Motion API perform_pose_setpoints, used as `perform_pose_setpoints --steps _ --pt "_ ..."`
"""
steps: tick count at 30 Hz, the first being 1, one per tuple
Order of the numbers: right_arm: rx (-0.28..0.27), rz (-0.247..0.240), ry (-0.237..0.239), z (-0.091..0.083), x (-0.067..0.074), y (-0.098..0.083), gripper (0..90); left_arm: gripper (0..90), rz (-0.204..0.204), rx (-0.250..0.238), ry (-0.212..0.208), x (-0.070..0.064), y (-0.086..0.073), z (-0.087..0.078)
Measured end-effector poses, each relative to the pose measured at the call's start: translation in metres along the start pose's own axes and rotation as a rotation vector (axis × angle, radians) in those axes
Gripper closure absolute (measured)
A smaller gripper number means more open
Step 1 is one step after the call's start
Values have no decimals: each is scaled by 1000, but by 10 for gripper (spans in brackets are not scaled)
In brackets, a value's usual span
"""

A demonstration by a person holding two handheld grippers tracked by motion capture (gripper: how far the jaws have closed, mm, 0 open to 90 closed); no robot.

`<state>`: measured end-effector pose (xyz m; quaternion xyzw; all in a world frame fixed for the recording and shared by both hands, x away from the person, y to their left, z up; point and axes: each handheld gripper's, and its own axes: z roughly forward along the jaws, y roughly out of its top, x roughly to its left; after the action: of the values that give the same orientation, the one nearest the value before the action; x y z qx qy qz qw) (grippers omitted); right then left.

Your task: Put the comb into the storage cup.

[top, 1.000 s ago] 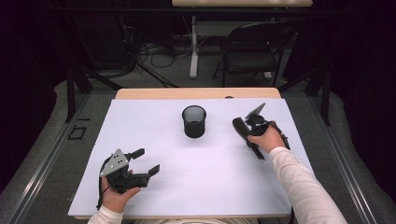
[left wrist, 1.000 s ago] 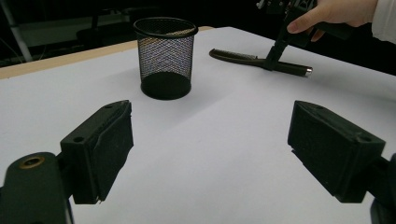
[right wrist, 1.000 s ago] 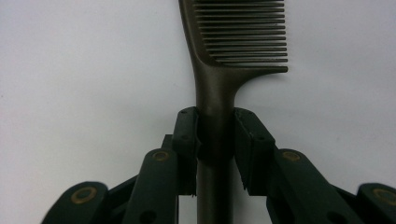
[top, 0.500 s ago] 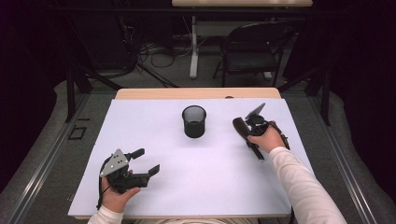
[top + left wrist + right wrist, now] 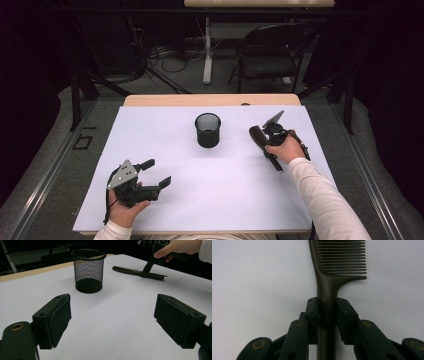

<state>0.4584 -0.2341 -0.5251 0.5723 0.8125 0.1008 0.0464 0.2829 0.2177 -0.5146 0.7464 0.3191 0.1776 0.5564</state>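
Comb pinned flat on the desk

Right claw (image 5: 328, 315) clamps the comb (image 5: 337, 267) by its handle, pads pressing both sides. Comb lies flat on the white desk (image 5: 165, 135), right of the mesh cup (image 5: 208, 130), long axis running along the claw, teeth end pointing away. Left claw (image 5: 112, 317) hangs wide open, empty, near the front edge.

No legible text or labels anywhere.
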Motion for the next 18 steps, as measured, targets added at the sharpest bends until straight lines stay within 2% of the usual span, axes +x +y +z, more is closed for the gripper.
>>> perform_pose_setpoints --steps 3,5,6,8,9,12,16,18 --pt "10 5 -4 -1 0 0 730 142 -1 0 0 0 0 0" --pt "-15 1 8 0 -1 -1 731 142 0 0 0 0 0 0" --pt "2 0 3 -1 -1 -1 731 142 0 0 0 0 0 0" --pt "-5 -1 -1 -2 -1 -1 731 142 0 0 0 0 0 0" --pt "-24 1 6 -2 -1 -2 731 142 0 0 0 0 0 0" --pt "-26 -4 6 -6 -2 -2 731 142 0 0 0 0 0 0" --pt "-72 8 27 -5 0 -3 731 142 0 0 0 0 0 0" --pt "-36 -15 6 -9 0 -2 731 142 0 -1 0 0 0 0"
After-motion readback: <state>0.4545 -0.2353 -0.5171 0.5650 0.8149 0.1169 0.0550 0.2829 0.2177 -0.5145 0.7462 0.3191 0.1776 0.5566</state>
